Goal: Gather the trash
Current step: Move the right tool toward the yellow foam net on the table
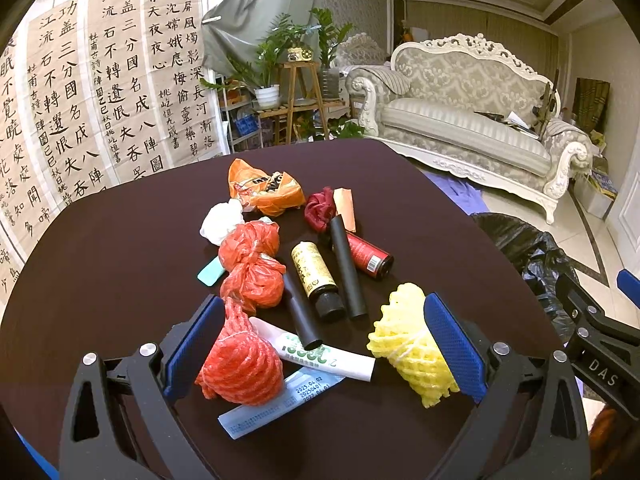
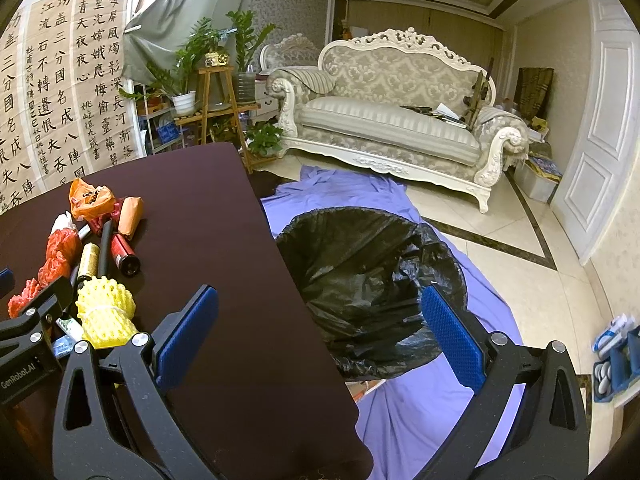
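Dark round table (image 1: pixel 120 248) carries scattered trash; my left gripper (image 1: pixel 324 344) gapes wide around a red foam-net ball (image 1: pixel 240 364), my right gripper (image 2: pixel 320 332) wide open, empty, above the black bin bag (image 2: pixel 372 280).

Glossy black plastic bin liner (image 2: pixel 372 280); matt dark table (image 2: pixel 224 240).
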`<state>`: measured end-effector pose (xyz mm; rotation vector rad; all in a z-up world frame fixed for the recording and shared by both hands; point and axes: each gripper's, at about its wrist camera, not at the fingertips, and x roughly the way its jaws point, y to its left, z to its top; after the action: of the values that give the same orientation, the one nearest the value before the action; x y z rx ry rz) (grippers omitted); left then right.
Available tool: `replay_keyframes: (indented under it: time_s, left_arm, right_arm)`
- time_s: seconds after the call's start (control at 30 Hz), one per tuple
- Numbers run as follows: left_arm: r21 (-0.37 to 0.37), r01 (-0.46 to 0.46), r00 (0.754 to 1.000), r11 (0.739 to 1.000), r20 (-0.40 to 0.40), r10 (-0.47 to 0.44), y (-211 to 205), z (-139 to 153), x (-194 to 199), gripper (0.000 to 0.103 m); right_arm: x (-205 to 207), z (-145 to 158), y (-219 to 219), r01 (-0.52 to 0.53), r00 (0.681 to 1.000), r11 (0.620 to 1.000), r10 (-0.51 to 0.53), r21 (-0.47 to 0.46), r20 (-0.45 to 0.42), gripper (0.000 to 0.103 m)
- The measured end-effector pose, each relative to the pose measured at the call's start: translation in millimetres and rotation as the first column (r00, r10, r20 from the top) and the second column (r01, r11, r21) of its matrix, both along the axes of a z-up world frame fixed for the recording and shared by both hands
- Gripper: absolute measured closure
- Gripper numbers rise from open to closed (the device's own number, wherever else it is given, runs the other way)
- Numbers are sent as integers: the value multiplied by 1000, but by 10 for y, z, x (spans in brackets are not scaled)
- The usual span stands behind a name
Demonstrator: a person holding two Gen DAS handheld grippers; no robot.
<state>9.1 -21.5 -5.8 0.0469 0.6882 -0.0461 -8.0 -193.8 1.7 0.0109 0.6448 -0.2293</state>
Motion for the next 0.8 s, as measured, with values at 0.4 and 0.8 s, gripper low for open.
replay_keyframes:
  time_s: [0.4, 0.8]
  left_arm:
    - [3, 3, 1000, 1000, -5, -3, -32, -50, -1, 6]
    - [4, 3, 1000, 1000, -7, -3, -46, -64, 0, 6]
  right_arm:
    - [-14, -14, -56, 6, 1000, 1000, -6, 3, -2, 4]
    - [-13, -19, -61, 6, 1000, 1000, -6, 4, -2, 4]
